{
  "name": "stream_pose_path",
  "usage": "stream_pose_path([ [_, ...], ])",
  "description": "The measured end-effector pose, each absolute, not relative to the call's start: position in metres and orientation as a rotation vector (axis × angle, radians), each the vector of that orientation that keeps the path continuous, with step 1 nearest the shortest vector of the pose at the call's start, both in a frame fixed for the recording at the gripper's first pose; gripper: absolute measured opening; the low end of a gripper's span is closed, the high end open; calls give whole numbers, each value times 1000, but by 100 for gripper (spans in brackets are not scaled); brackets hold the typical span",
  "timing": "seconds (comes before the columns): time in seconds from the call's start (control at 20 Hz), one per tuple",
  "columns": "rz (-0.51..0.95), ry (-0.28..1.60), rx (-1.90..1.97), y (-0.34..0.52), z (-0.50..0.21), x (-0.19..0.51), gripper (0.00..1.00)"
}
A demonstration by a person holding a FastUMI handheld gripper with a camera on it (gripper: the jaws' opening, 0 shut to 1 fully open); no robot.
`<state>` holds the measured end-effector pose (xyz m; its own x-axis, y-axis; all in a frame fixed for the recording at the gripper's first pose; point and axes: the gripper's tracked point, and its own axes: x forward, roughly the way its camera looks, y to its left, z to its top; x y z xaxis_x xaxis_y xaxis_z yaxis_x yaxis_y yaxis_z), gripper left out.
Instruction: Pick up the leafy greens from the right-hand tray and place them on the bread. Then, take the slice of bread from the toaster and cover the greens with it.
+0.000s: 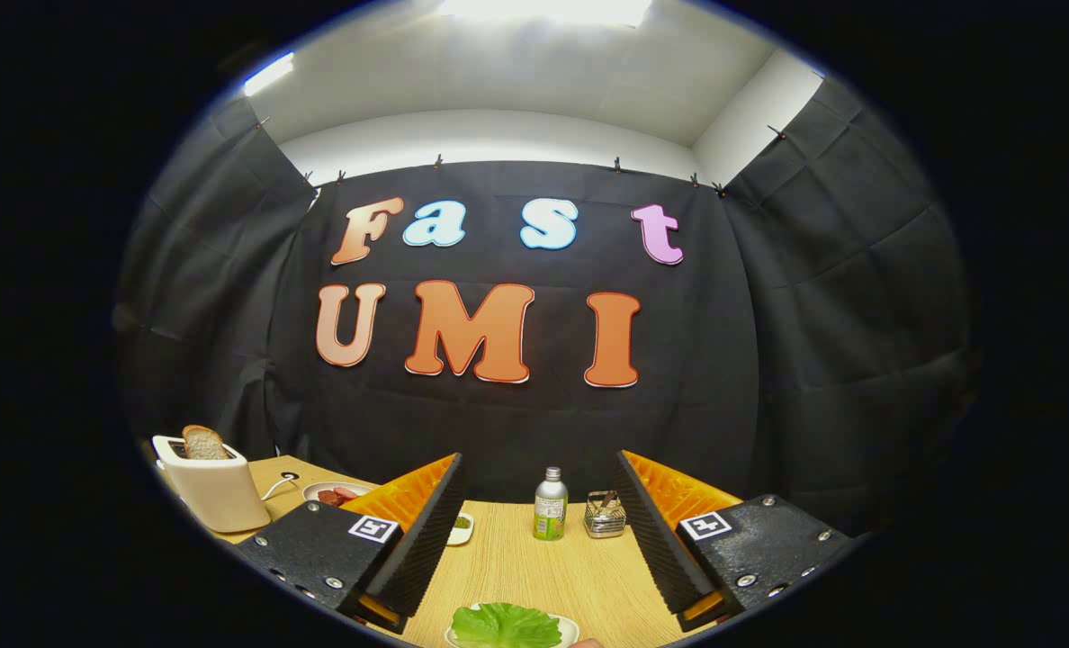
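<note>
My gripper (534,531) is open, its two black ribbed fingers (426,531) spread wide above the wooden table (534,562) with nothing between them. The leafy greens (506,625) lie on a small white dish (570,625) just below and between the fingers, close to me. A cream toaster (213,490) stands far off beyond the left finger, with a slice of brown bread (202,442) sticking up out of its slot.
A white plate with red slices (336,493) sits beside the toaster, partly hidden by the left finger. Another small white dish (461,527) peeks out by that finger. A small bottle (550,506) and a metal holder (605,515) stand at the table's back edge.
</note>
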<state>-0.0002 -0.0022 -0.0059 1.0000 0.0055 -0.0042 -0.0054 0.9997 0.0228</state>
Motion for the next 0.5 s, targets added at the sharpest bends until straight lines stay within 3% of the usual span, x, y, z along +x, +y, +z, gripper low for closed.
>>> stream_pose_path([
  [0.4, 20, 47, 32, 5, -24, 4, 98],
  [0.5, 52, 139, 85, 16, -56, 8, 98],
])
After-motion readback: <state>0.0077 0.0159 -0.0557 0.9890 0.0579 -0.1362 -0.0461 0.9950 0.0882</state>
